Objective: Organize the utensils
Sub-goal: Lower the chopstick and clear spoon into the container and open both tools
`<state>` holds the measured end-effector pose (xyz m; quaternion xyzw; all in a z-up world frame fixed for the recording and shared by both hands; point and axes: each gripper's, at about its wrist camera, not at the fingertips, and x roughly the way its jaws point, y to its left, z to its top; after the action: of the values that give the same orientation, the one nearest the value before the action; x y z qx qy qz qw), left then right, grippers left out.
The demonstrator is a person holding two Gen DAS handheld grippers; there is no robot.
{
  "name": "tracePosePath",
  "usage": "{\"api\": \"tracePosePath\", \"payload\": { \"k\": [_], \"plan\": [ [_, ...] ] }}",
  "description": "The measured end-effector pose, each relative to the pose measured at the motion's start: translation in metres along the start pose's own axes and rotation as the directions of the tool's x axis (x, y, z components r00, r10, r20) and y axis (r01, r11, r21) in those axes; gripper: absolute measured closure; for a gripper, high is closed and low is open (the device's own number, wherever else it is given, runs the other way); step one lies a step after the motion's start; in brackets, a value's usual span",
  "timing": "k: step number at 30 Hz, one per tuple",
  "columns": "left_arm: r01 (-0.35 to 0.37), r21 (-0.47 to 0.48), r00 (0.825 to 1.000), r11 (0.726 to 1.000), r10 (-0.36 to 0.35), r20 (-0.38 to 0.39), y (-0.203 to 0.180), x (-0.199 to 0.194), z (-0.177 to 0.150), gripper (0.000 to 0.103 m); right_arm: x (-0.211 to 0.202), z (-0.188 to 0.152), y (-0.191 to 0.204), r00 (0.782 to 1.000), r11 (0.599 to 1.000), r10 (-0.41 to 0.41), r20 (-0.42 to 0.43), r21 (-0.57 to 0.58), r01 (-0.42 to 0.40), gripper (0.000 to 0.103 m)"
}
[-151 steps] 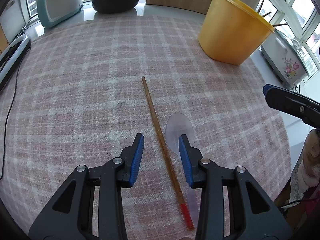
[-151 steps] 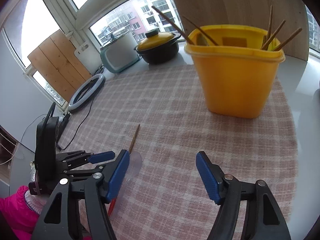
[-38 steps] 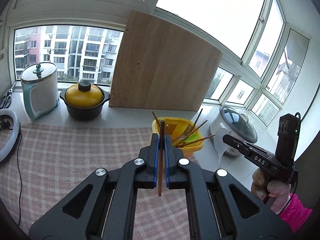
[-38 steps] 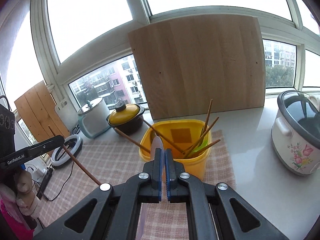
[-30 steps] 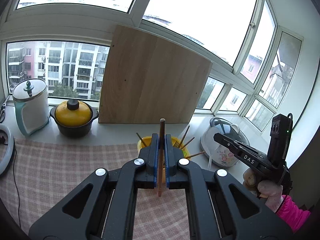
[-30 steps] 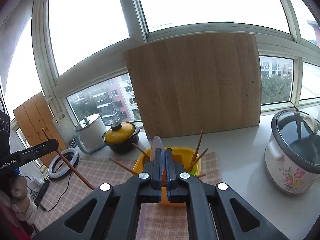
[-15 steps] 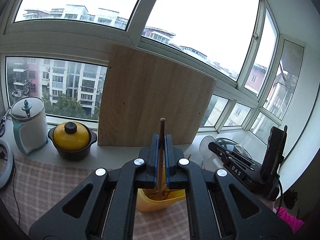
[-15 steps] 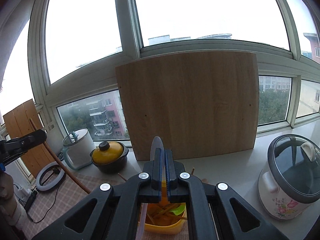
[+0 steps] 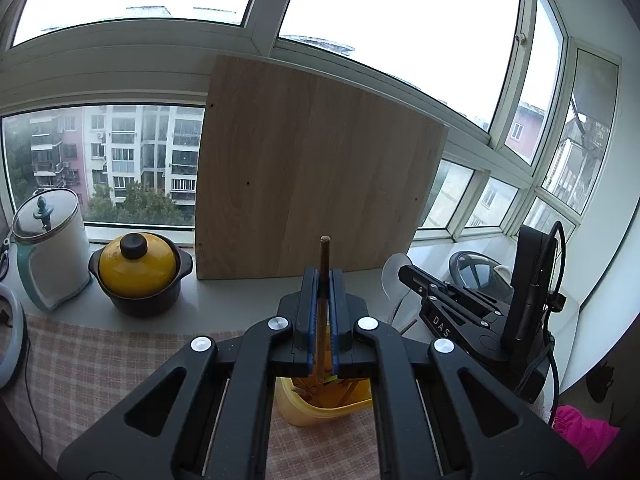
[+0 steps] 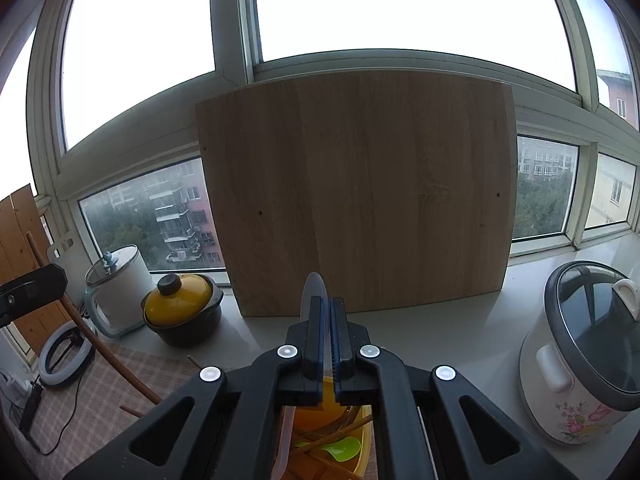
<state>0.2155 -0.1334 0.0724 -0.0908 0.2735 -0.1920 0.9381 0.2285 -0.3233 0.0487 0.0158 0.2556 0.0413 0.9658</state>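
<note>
Chopstick (image 9: 323, 280) clamped upright between tongs (image 9: 323, 280).

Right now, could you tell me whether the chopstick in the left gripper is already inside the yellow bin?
Partly in: the chopstick is upright, clamped, its lower end below the yellow bin rim.

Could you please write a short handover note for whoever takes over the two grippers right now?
Left gripper: shut on a wooden chopstick, held upright, lower end over the yellow bin.
Right gripper: shut on a clear plastic spoon, also above the bin.
The bin stands on the checked cloth and already holds chopsticks and a green spoon.
Done: both utensils picked up and carried over the bin.
Left: lower and release each into it.
</note>
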Motion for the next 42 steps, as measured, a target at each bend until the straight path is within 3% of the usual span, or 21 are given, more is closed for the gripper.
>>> {"api": "tracePosePath", "payload": {
  "k": [7, 33, 36, 40, 42],
  "plan": [
    [0.005, -0.006, 0.999, 1.0, -0.005, -0.034, 0.0, 0.012, -0.008, 0.1, 0.014, -0.008, 0.004, 0.999, 0.998, -0.049, -0.01, -0.05, 0.049, 0.103],
    [-0.009, -0.013, 0.994, 1.0, 0.008, -0.112, 0.009, 0.026, -0.029, 0.1, 0.015, -0.033, 0.004, 0.985, 0.997, 0.083, -0.148, 0.011, -0.082, 0.102],
    [-0.01, -0.009, 0.993, 1.0, 0.009, -0.114, 0.008, 0.024, -0.033, 0.1, 0.01, -0.036, 0.004, 0.985, 0.997, 0.081, -0.154, 0.005, -0.082, 0.1],
    [-0.01, 0.002, 0.992, 1.0, 0.01, -0.122, 0.006, 0.023, -0.035, 0.1, 0.003, -0.038, 0.004, 0.986, 0.997, 0.076, -0.147, -0.002, -0.077, 0.086],
    [-0.01, 0.005, 0.992, 1.0, 0.011, -0.126, 0.005, 0.022, -0.035, 0.1, 0.0, -0.038, 0.003, 0.987, 0.997, 0.073, -0.145, -0.002, -0.074, 0.085]
  ]
}}
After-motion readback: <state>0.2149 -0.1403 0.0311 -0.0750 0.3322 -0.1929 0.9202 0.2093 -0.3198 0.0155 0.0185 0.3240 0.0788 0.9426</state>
